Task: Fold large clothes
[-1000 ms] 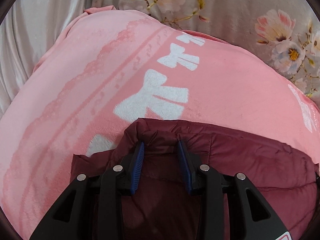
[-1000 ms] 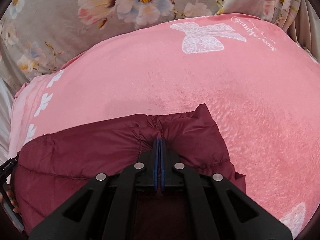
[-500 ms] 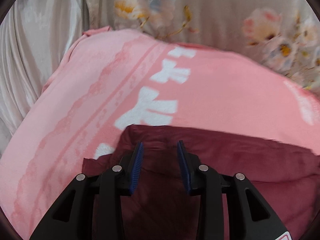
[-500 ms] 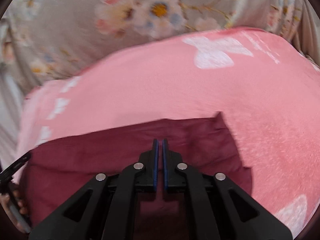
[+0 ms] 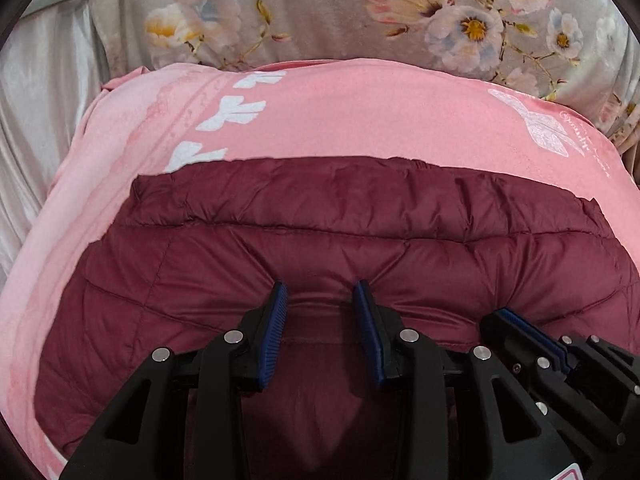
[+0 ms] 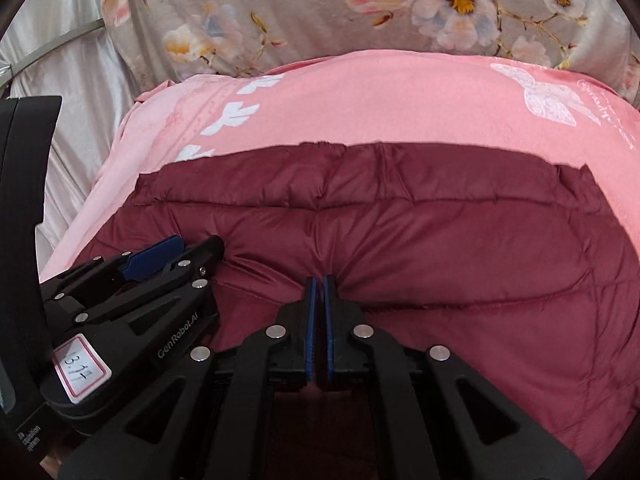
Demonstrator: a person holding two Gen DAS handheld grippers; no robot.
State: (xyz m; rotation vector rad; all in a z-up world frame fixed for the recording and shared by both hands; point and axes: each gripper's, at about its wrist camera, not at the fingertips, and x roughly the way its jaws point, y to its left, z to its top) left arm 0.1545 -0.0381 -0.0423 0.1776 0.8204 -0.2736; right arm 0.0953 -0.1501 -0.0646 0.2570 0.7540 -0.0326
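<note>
A dark red quilted puffer jacket (image 5: 320, 232) lies on a pink blanket (image 5: 360, 112) and also shows in the right wrist view (image 6: 440, 232). My left gripper (image 5: 320, 292) holds a wide fold of the jacket's near edge between its parted blue pads. My right gripper (image 6: 319, 284) is shut on a pinch of the jacket's near edge. The two grippers sit close side by side; the right one shows in the left wrist view (image 5: 520, 324), the left one in the right wrist view (image 6: 192, 248).
The pink blanket (image 6: 380, 100) with white bow prints covers the bed. A grey floral pillow or sheet (image 5: 320, 12) lies behind it. Pale satin fabric (image 5: 36, 92) hangs at the left.
Both grippers have drawn back and together, pulling the jacket's near edge. Much more of the jacket now lies spread flat ahead, and each gripper has come into the other's view.
</note>
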